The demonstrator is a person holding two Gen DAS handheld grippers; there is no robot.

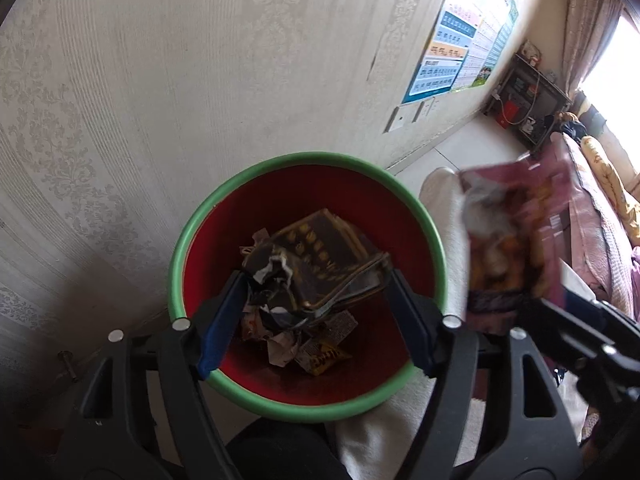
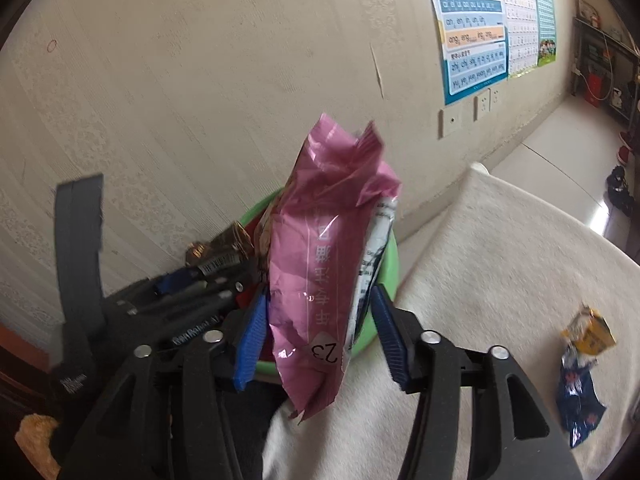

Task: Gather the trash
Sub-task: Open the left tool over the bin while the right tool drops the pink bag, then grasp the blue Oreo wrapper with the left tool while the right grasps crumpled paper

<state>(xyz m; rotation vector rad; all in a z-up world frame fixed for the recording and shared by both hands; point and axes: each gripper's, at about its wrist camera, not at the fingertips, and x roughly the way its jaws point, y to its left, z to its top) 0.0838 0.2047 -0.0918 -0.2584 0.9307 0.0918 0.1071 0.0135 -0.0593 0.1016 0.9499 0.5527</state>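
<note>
A red bin with a green rim stands against the wall, with several crumpled wrappers at its bottom. My left gripper hangs over the bin's mouth. A dark brown wrapper spans between its blue pads and touches both. My right gripper is just right of the bin and grips a tall pink snack bag that stands upright. The left pad lies flat against the bag, and the right pad meets it only near the tip. In the left wrist view the pink bag is blurred at the bin's right side.
A white cloth-covered surface runs right of the bin, and a yellow wrapper and a blue wrapper lie on it. The patterned wall is close behind the bin. Posters and a shelf are further right.
</note>
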